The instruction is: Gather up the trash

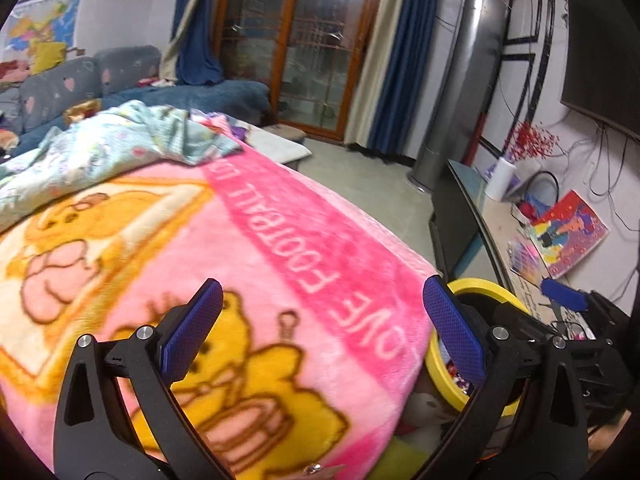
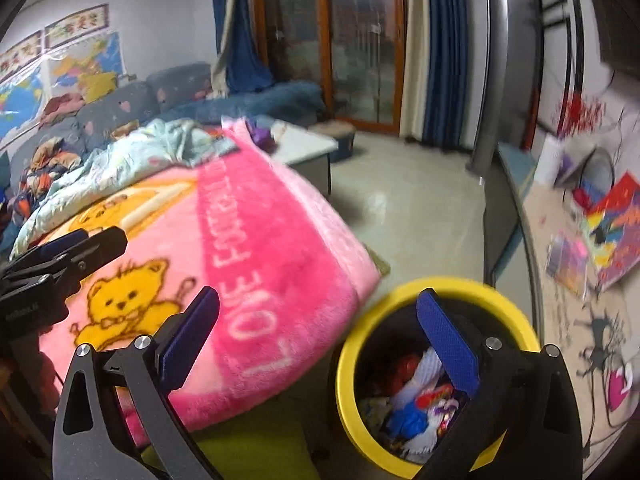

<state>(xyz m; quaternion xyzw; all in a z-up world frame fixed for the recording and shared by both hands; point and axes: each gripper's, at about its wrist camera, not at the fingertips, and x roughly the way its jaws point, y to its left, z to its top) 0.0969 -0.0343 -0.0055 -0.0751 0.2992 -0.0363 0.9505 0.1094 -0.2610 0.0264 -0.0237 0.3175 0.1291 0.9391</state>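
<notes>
A yellow-rimmed trash bin (image 2: 348, 344) stands on the floor beside the bed, with colourful wrappers and crumpled paper (image 2: 416, 404) inside. My right gripper (image 2: 320, 324) hangs open above the bin's left rim and the blanket edge, nothing between its blue pads (image 2: 448, 344). My left gripper (image 1: 324, 328) is open over the pink bear blanket (image 1: 248, 264), holding nothing. In the left wrist view the bin (image 1: 480, 286) peeks out behind the right finger, and the other gripper (image 1: 568, 300) shows at the far right. In the right wrist view the left gripper (image 2: 60, 256) is at the left edge.
A pale quilt (image 2: 120, 168) is bunched on the bed, with a blue sofa (image 2: 168, 96) behind. A grey low table (image 2: 304, 148) stands past the bed. A long cabinet (image 2: 560, 240) with papers and a painting (image 2: 616, 232) runs along the right wall. Bare floor (image 2: 412, 212) lies between.
</notes>
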